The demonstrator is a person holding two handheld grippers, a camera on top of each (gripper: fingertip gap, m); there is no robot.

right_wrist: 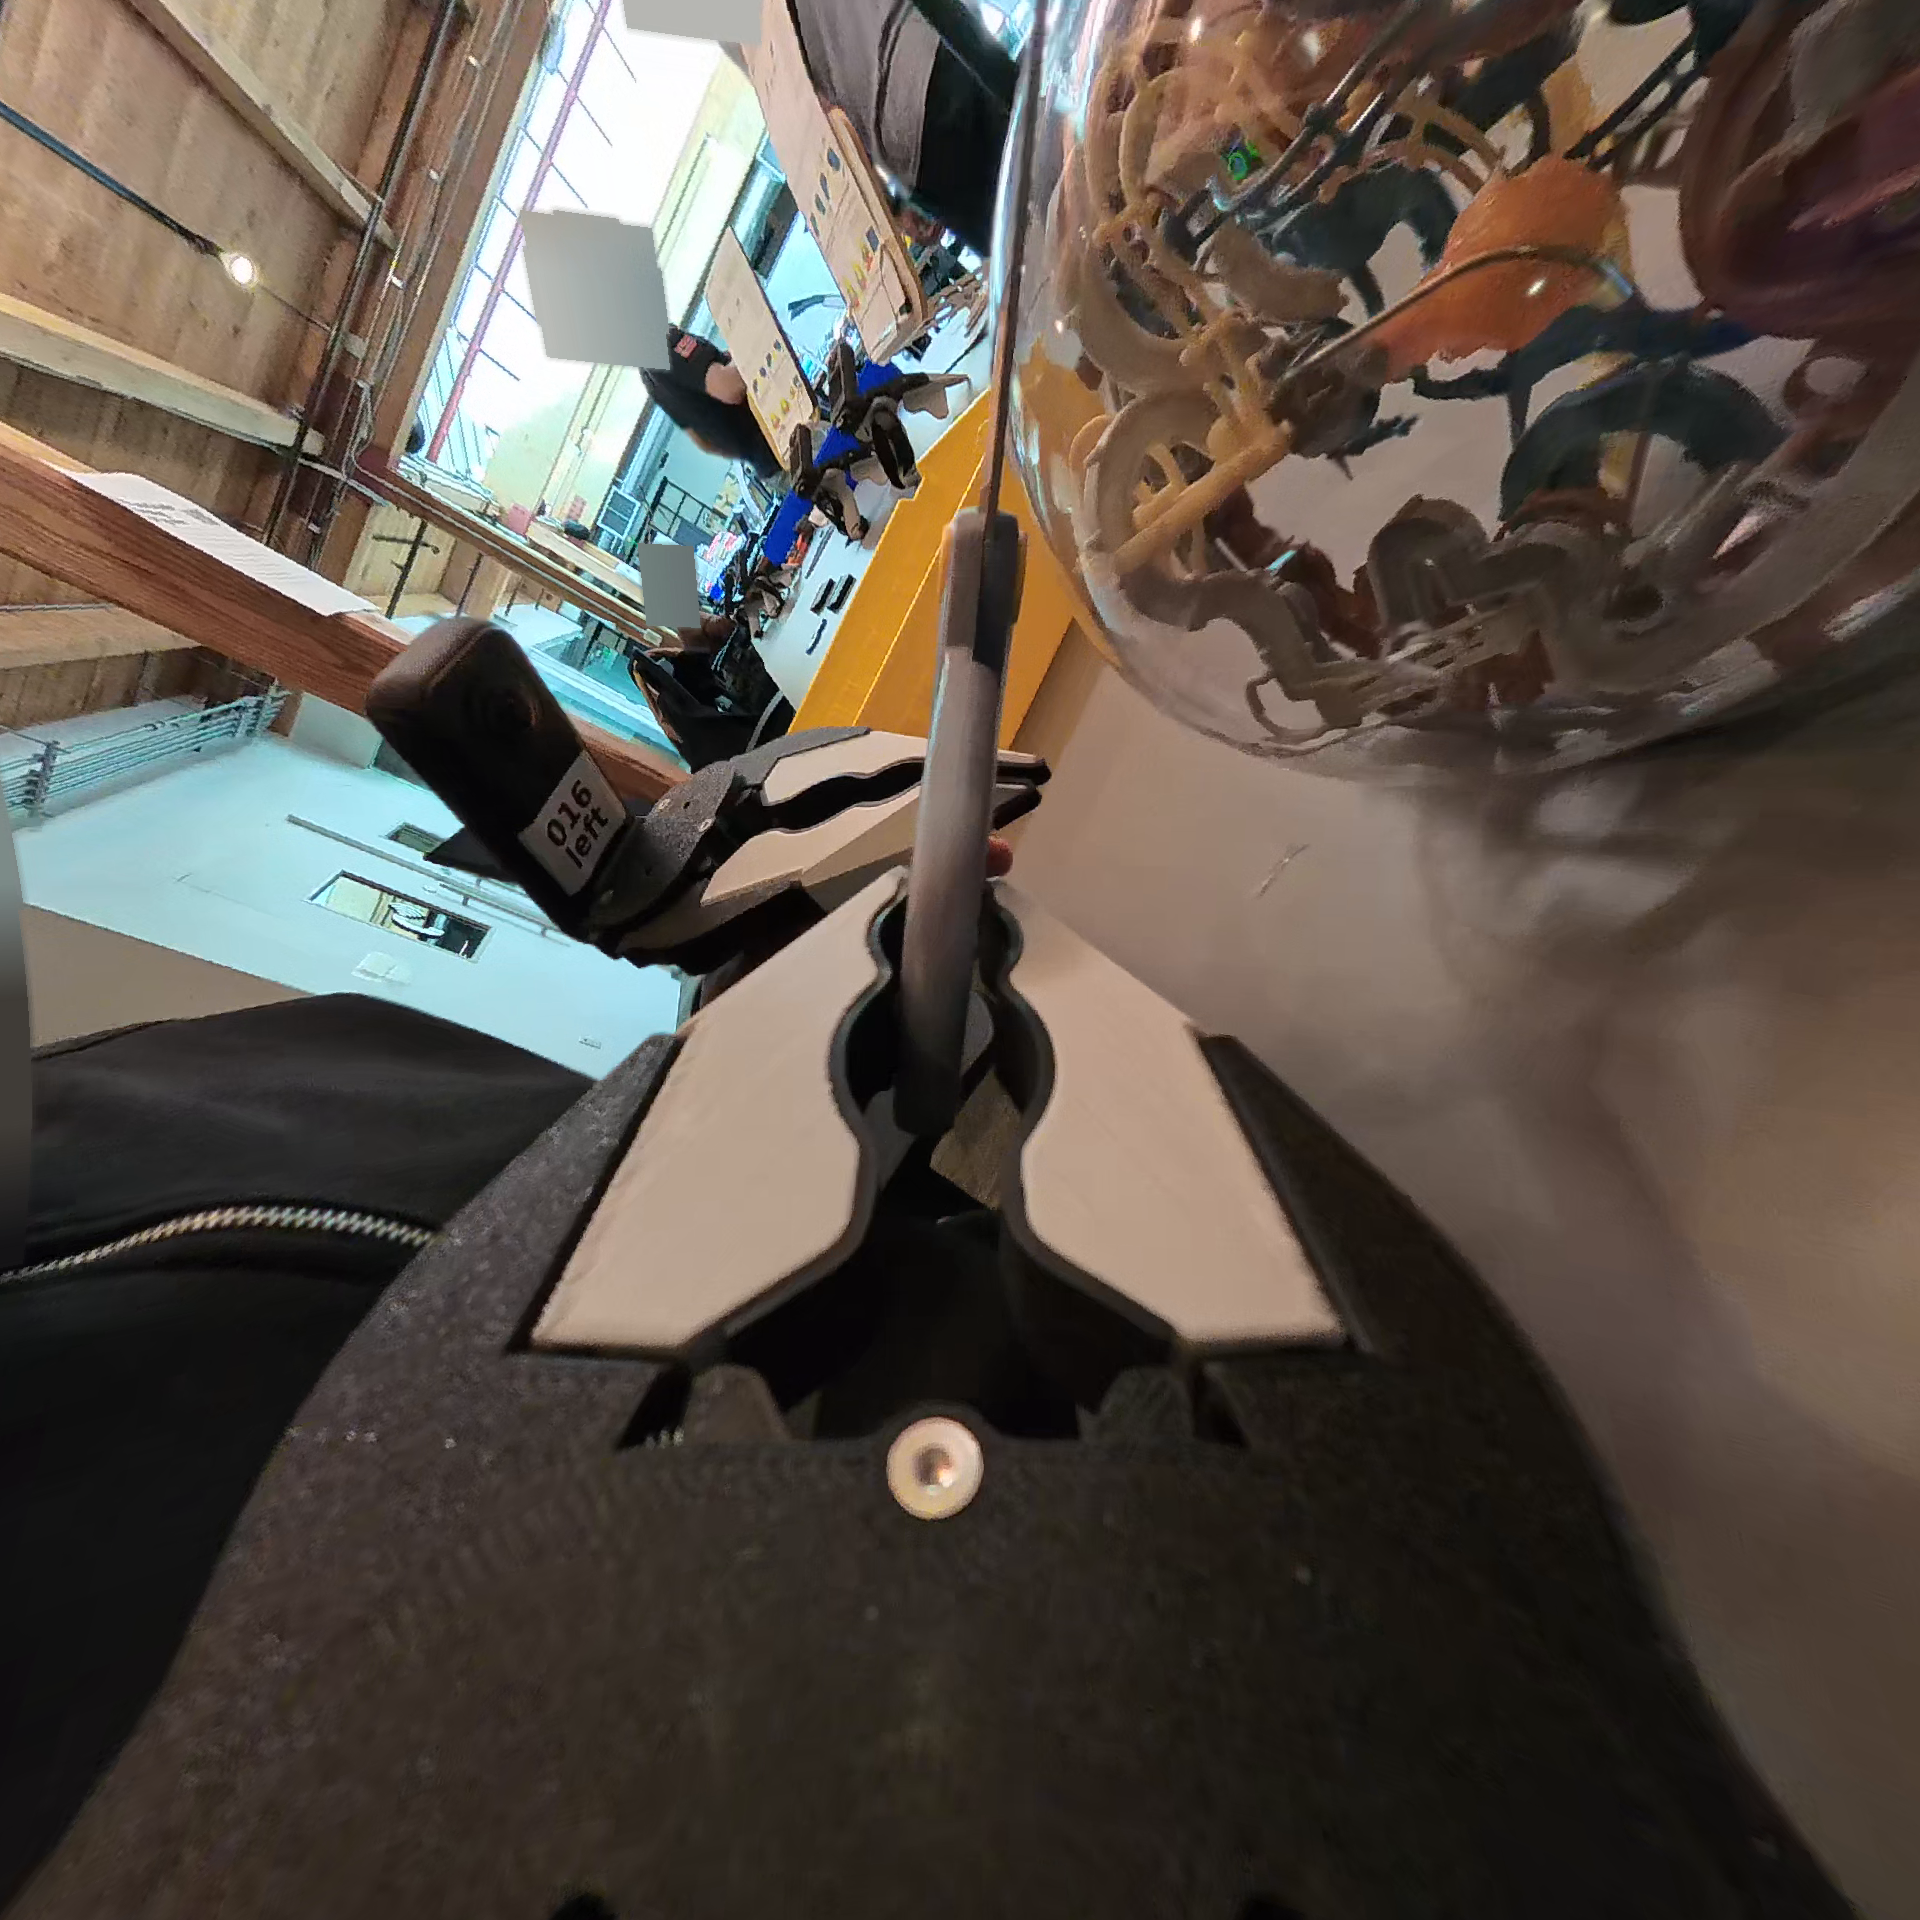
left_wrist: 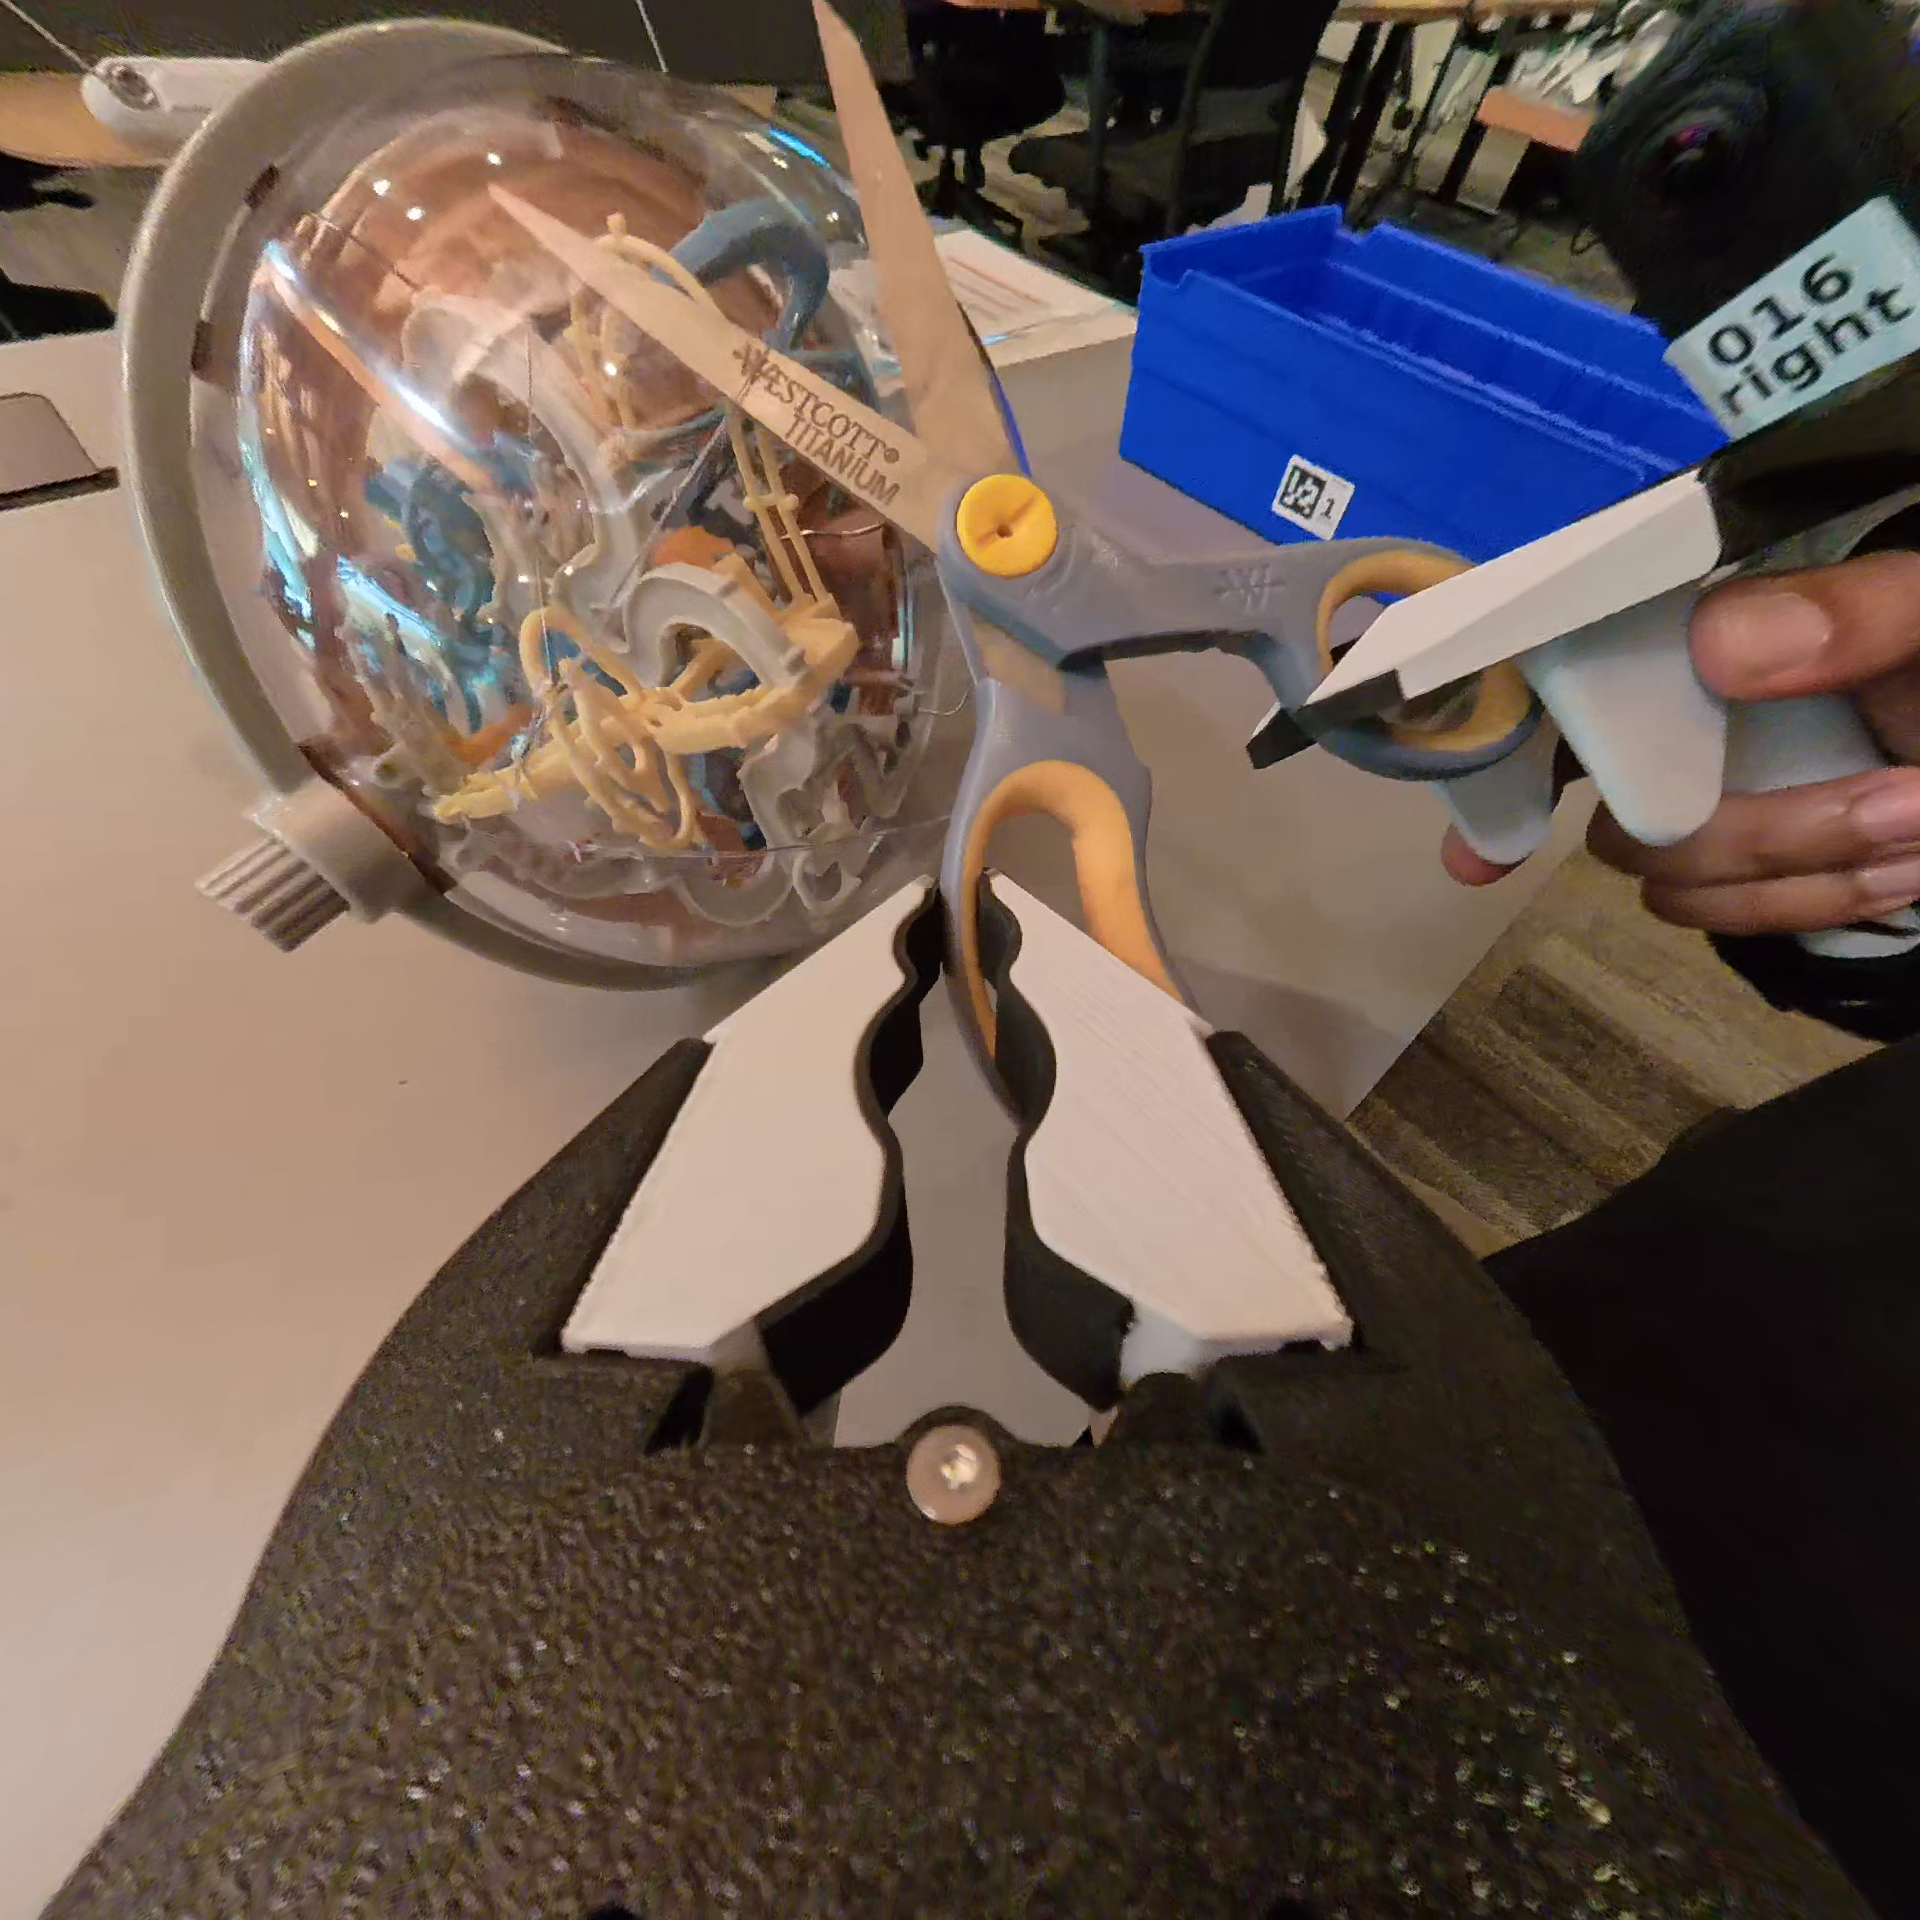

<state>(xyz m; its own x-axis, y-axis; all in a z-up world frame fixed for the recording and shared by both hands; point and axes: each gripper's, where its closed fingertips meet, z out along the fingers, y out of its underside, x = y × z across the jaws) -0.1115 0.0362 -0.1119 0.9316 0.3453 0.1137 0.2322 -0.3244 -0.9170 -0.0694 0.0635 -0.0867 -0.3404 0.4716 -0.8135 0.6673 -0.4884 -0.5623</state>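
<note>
A pair of scissors (left_wrist: 1006,525) with grey and yellow handles is held up over the table, its blades spread in a V. My left gripper (left_wrist: 961,894) is shut on the lower handle loop. My right gripper (left_wrist: 1392,769) is shut on the other handle loop, held by a person's hand (left_wrist: 1818,727). One blade lies across the front of a clear ball maze (left_wrist: 540,520) with a grey ring, which rests on the table. In the right wrist view the scissors handle (right_wrist: 951,831) shows edge-on between my right gripper's (right_wrist: 951,904) fingers, with the left gripper (right_wrist: 997,790) just beyond and the ball maze (right_wrist: 1455,416) close on the right.
A blue bin (left_wrist: 1403,395) stands at the back right of the pale table (left_wrist: 208,1039), with a sheet of paper (left_wrist: 1018,291) behind the ball. The table's edge drops to carpet (left_wrist: 1558,1039) on the right. A white object (left_wrist: 135,94) lies at the back left. Left tips to right tips: about 6 centimetres.
</note>
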